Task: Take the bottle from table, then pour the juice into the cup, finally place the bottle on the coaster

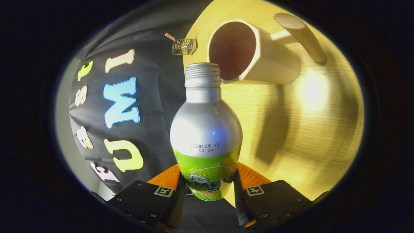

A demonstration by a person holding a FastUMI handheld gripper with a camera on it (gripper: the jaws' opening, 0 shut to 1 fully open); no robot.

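The jaws [208, 189] are clamped on the green-labelled lower body of the bottle [206, 129], one finger pressing each side. The bottle is silver above the label, uncapped, its threaded neck pointing toward 12 o'clock. Just beyond the neck, at about 1 o'clock, the white cup [258, 53] shows its dark inside, the bottle's mouth close to the cup's rim. A round wooden coaster [299, 34] lies past the cup at 2 o'clock on the pale wooden desk [310, 129]. A small wire basket [184, 46] sits at 11 o'clock, by the desk's edge.
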